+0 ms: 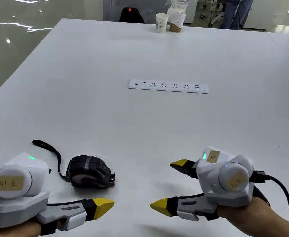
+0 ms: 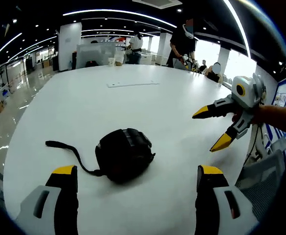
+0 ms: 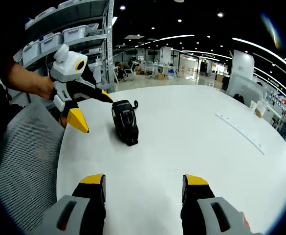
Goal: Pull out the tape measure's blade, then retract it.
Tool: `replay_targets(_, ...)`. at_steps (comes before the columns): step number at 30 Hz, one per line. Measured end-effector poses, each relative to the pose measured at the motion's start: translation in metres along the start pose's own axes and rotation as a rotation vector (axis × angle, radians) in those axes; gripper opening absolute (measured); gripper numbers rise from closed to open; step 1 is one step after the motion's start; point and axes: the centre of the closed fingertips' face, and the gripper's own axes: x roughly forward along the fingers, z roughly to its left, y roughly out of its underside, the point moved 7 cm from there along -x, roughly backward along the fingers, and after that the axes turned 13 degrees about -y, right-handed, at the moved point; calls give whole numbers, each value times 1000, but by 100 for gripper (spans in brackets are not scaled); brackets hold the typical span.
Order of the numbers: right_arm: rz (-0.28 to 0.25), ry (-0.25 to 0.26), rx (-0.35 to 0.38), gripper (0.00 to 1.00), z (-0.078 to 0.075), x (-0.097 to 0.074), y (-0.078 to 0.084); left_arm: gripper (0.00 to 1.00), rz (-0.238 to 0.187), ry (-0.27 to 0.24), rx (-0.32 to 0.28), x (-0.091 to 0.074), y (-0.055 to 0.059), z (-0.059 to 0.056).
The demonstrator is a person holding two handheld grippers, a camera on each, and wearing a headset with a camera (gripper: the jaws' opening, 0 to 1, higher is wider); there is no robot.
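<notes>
A black tape measure (image 1: 89, 172) lies on the white table (image 1: 134, 128), its blade in and its black wrist strap (image 1: 48, 148) trailing to the left. My left gripper (image 1: 82, 192) is open at the near left, yellow fingertips just short of the tape measure (image 2: 125, 154). From its own camera the left gripper (image 2: 137, 171) frames the case with nothing held. My right gripper (image 1: 169, 183) stands open to the right, pointing toward the tape measure (image 3: 125, 120) from a short distance. The right gripper (image 3: 144, 179) holds nothing.
A white power strip (image 1: 168, 86) lies across the table's middle. A paper cup (image 1: 161, 22) and a wrapped item stand at the far edge. A grey mesh chair (image 3: 25, 161) sits by the near side. People stand beyond the table (image 2: 182, 44).
</notes>
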Motion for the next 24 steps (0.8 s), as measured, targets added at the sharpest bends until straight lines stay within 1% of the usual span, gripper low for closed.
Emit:
replay_targets(1,-3,4,-1,62,1,-2,1,99,-6,4,7,-1,0,-1)
replay_targets(3,-2,17,14,62,2,-6,6,99,6,11,12,-3,1,0)
replay_targets(7,-7,29,25,64,6,-13,11,99,-1,21,2,-6,2,2)
replay_targets(9,-19,38,29,65,8,-18,12,99,1,27,16,-7,5,4)
replay_targets(10,-26,41,31,65,10,-20,13,99,-10,35,23,-9,5,5)
replay_targets(13,-36,54,35,68,12,-23,15,99,-25,51,14,-12,6,9)
replay_targets(15,-49,56,43,70,14,-26,17,99,-45,67,13,-15,5,9)
replay_targets(17,-56,66,46,72,17,-30,20,99,-48,65,41,-18,6,10)
replay_targets(18,-63,75,55,73,18,-32,21,99,-55,73,57,-20,6,10)
replay_targets(21,-84,96,75,78,20,-37,25,99,-66,88,54,-24,7,10)
replay_targets(24,-109,108,97,82,25,-42,28,99,-61,95,50,-26,10,9)
